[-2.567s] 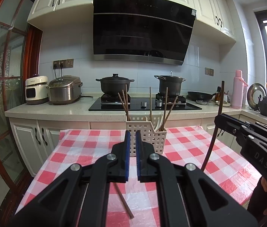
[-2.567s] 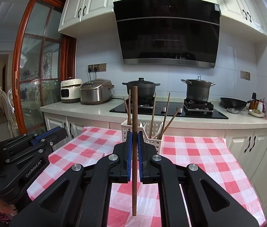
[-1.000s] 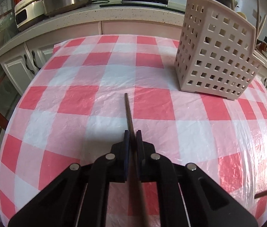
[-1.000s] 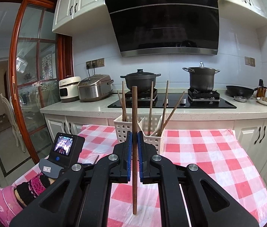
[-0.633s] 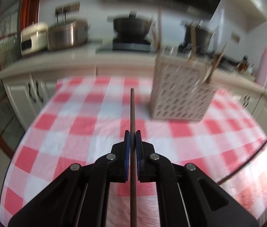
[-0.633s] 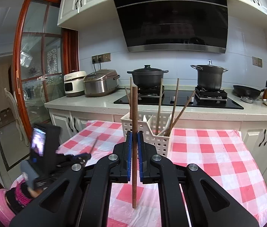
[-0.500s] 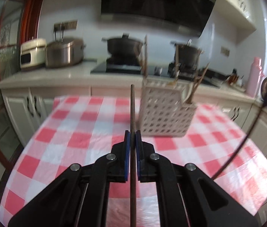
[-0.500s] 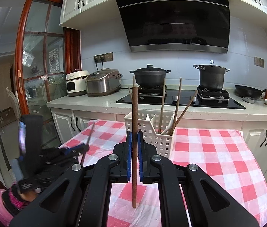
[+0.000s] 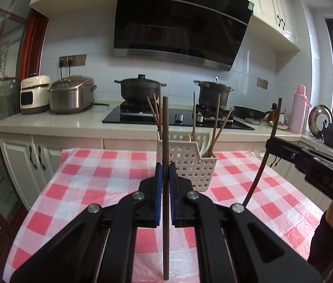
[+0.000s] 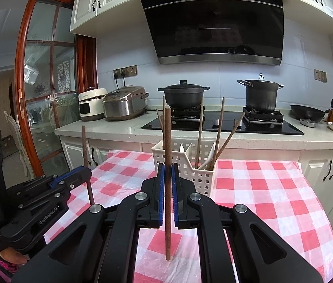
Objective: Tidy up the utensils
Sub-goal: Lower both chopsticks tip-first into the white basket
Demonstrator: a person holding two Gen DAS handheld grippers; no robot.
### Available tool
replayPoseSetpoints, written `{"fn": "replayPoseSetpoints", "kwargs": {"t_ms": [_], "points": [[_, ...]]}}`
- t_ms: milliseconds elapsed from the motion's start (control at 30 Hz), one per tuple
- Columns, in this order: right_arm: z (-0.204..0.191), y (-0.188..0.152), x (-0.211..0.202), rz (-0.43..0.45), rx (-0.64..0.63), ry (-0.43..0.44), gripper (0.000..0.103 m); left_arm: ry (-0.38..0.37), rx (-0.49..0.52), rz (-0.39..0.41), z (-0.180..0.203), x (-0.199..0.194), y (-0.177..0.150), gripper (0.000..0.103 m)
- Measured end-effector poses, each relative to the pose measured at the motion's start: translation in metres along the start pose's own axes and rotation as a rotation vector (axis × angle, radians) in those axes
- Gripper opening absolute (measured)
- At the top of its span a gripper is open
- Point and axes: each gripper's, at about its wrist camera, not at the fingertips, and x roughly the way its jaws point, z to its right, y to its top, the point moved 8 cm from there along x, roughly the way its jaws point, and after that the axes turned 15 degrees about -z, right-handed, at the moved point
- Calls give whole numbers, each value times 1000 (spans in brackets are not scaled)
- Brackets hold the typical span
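Left gripper (image 9: pixel 164 184) and right gripper (image 10: pixel 167 184) are both raised above the table, pointing slightly downward toward the kitchen counter. Each has its blue pads clamped on one upright dark chopstick: the left chopstick (image 9: pixel 165 141) and the right chopstick (image 10: pixel 167 146) pass vertically between the pads, their lower ends hanging free above the cloth.

The left wrist view shows the right gripper at its right edge, with a thin stick rising from it; the right wrist view shows the left gripper at lower left, held by a hand (image 10: pixel 13 257), and a glass door (image 10: pixel 46 89) with a wooden frame.

A perforated white utensil basket (image 9: pixel 190 162) stands toward the table's far edge, holding several chopsticks and a pale spoon. The table carries a red-and-white checked cloth (image 10: pixel 272 200). Behind it, the counter (image 9: pixel 48 122) bears two rice cookers, a hob with two dark pots (image 10: pixel 183 93), and a black range hood (image 9: pixel 178 23) above.
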Motion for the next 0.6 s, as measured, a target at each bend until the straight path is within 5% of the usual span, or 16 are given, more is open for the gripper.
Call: {"fn": "replayPoseSetpoints", "kwargs": {"t_ms": [600], "points": [[4,14,6,13,3,-11,6,-6,20,68,1,-1,29,6]]}}
